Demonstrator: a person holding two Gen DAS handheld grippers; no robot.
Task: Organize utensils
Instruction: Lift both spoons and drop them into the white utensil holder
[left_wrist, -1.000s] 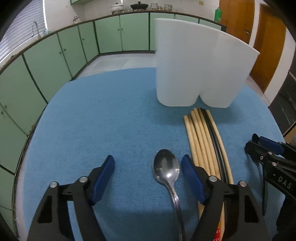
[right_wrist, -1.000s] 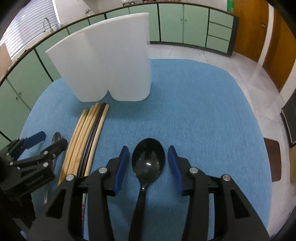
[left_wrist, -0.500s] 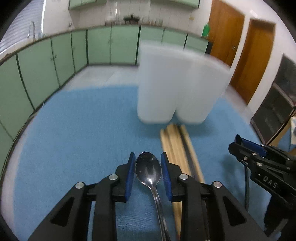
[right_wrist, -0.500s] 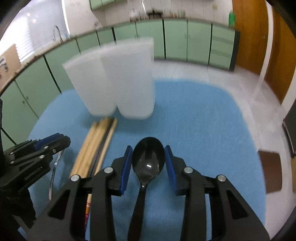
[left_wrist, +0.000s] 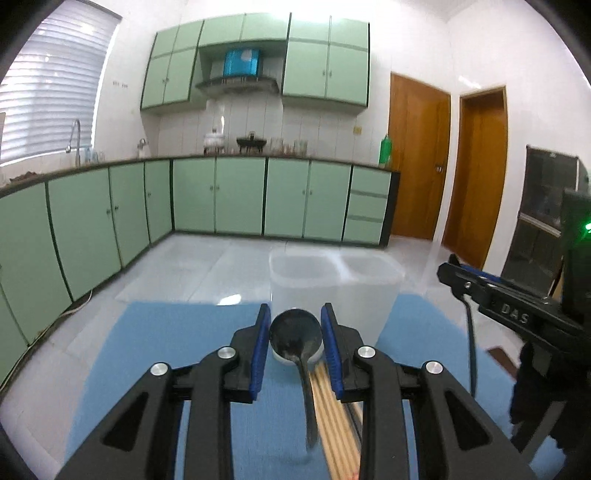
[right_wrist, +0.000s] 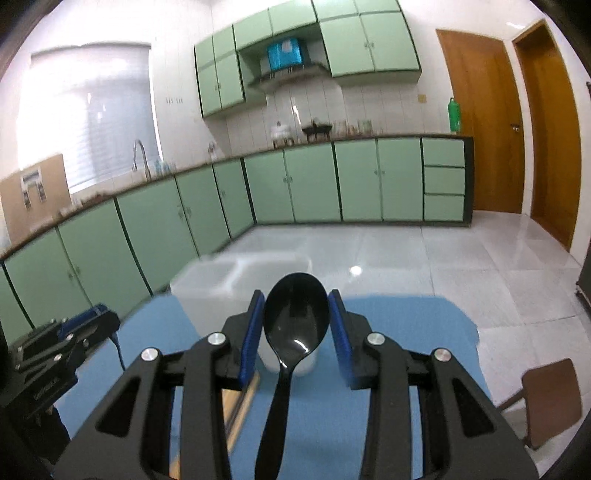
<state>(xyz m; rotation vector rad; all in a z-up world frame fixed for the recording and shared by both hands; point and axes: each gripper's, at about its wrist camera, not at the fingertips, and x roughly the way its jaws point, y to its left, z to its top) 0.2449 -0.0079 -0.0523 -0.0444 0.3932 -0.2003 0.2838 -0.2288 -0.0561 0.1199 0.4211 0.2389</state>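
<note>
Two spoons are being held clear of the blue mat (left_wrist: 177, 332), one in each hand-held gripper. The metal spoon (left_wrist: 295, 334) is being clamped by its bowl between the pads of the left gripper (left_wrist: 294, 347), with its handle trailing back and down toward the camera. The black spoon (right_wrist: 295, 319) is being gripped the same way by the right gripper (right_wrist: 295, 332). The white two-compartment holder (left_wrist: 332, 284) is being approached from the near side; it is standing toward the far edge of the mat, directly ahead of both grippers and below their tips. Neither hand is clearly nearer, as motion blur is softening the holder's rim. The bundle of chopsticks (left_wrist: 332, 417) is being left on the mat below the left gripper.
</note>
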